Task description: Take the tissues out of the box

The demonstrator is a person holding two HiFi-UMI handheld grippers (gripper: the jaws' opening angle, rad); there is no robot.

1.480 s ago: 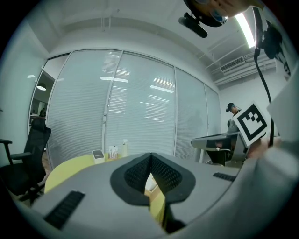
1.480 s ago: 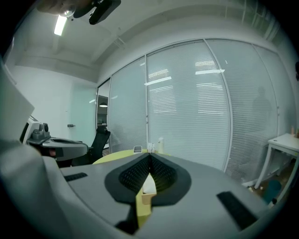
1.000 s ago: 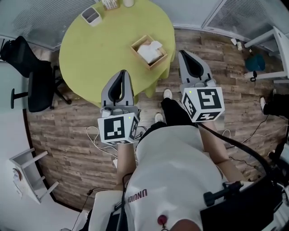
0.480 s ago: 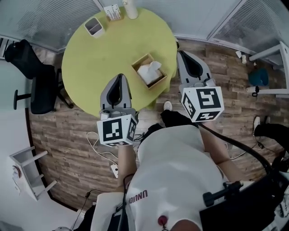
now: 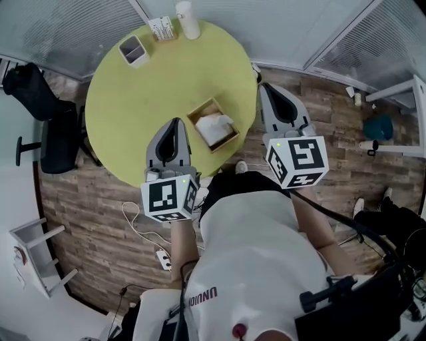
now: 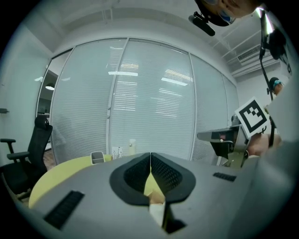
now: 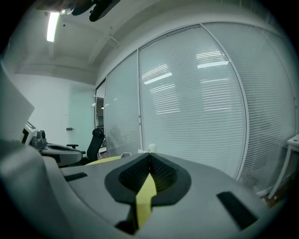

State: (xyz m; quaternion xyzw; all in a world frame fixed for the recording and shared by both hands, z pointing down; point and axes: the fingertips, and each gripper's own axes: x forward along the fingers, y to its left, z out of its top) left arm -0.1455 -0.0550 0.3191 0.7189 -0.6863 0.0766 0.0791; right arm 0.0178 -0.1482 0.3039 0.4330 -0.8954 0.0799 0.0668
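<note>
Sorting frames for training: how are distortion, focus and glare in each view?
Head view: sharp, evenly lit table, edges bowed by fisheye. Left gripper view: dark vignette, left gripper soft up close, lamp reflections on the glass wall. Right gripper view: same vignette, reflections, blurry right gripper.

1. The box (image 5: 201, 109) sits on the table (image 5: 133, 106) near its 4 o'clock edge, with the tissues (image 5: 214, 126) inside.
2. A container (image 5: 133, 50) stands at 11 o'clock, a card (image 5: 162, 28) at 12, and a cylinder (image 5: 187, 11) just beside the card.
3. A chair (image 5: 40, 113) stands off the table at 9 o'clock.
4. The left gripper (image 5: 175, 122) is over the 6 o'clock edge, just beside the box.
5. The right gripper (image 5: 266, 86) is off the table at 3 o'clock.
</note>
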